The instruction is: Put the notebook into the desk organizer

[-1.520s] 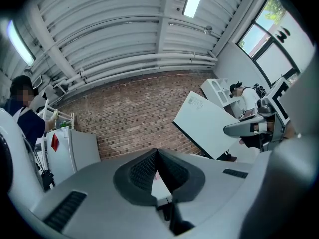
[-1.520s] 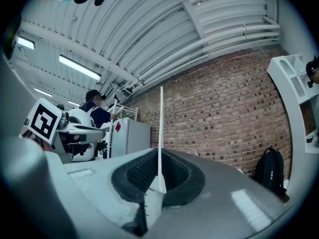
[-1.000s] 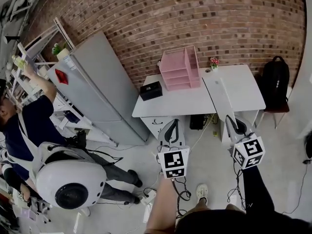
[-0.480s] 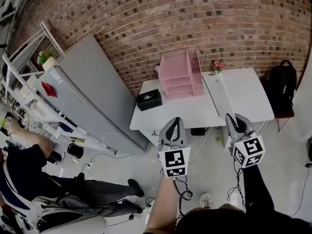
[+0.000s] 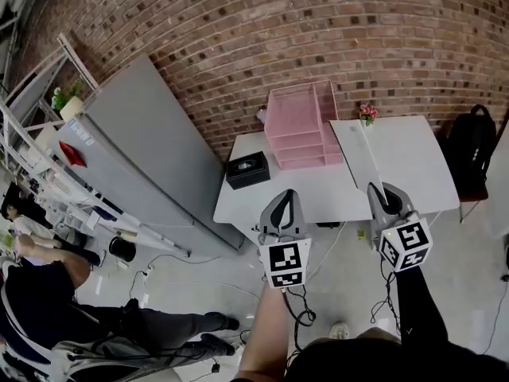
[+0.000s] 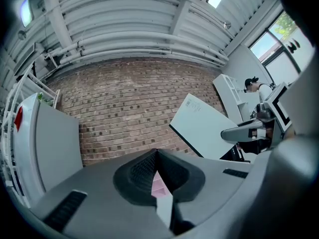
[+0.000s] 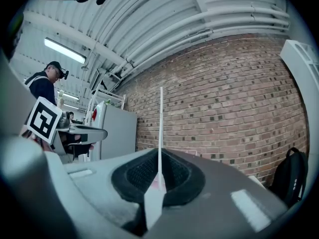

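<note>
A pink desk organizer [image 5: 301, 126] with stacked trays stands at the back of the white table [image 5: 318, 189], against the brick wall. My right gripper [image 5: 380, 188] is shut on the bottom edge of a thin white notebook [image 5: 354, 153], which stands upright over the table's right half. The right gripper view shows that notebook [image 7: 160, 123] edge-on, rising from my right gripper [image 7: 159, 153]. My left gripper [image 5: 286, 193] hangs at the table's front edge, shut with nothing in it. In the left gripper view the notebook [image 6: 204, 126] shows as a white panel to the right of my left gripper [image 6: 156, 151].
A black box [image 5: 247, 169] sits on the table's left end. A small flower pot [image 5: 367, 113] stands right of the organizer. A grey cabinet [image 5: 151, 150] stands left of the table, a black backpack [image 5: 471, 150] to the right. A person [image 5: 48, 293] crouches at far left. Cables lie on the floor.
Both grippers have moved toward the table, which now looks larger and nearer. The notebook stays in the right gripper. The person at left has sunk lower in the view.
</note>
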